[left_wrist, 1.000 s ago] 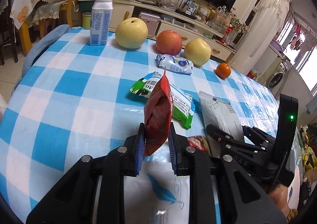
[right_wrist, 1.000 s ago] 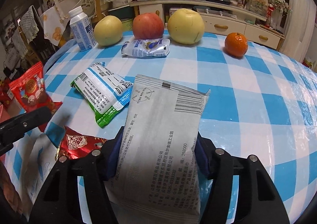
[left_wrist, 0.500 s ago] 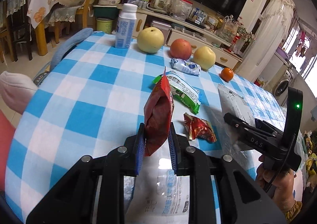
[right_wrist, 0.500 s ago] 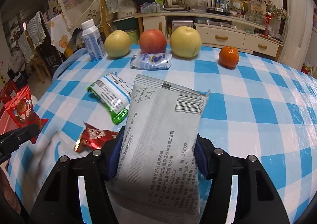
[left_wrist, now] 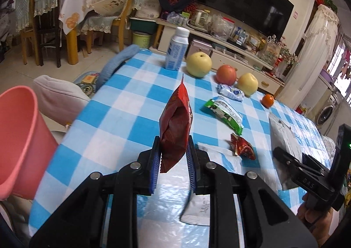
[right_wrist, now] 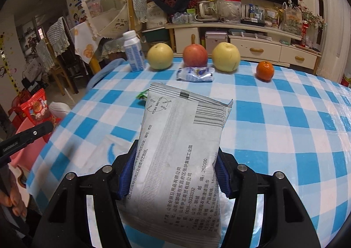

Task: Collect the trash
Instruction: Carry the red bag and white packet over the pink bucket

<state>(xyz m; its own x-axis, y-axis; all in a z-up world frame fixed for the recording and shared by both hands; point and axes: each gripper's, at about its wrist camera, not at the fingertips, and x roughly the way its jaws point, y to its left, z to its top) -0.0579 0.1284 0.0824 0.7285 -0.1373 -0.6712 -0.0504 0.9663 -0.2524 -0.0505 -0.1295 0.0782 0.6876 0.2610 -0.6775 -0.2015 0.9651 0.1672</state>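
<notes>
Gripping 2 wrappers at once: my left tongs clench the red bag by its lower end, my right tongs clamp the grey pack across its width. Both stand long axis straight ahead of the jaws, tops pointing away from me. The pink bin sits left of the left tongs; swinging over carelessly, I could shake the thinly pinched bag loose or miss the rim.
</notes>
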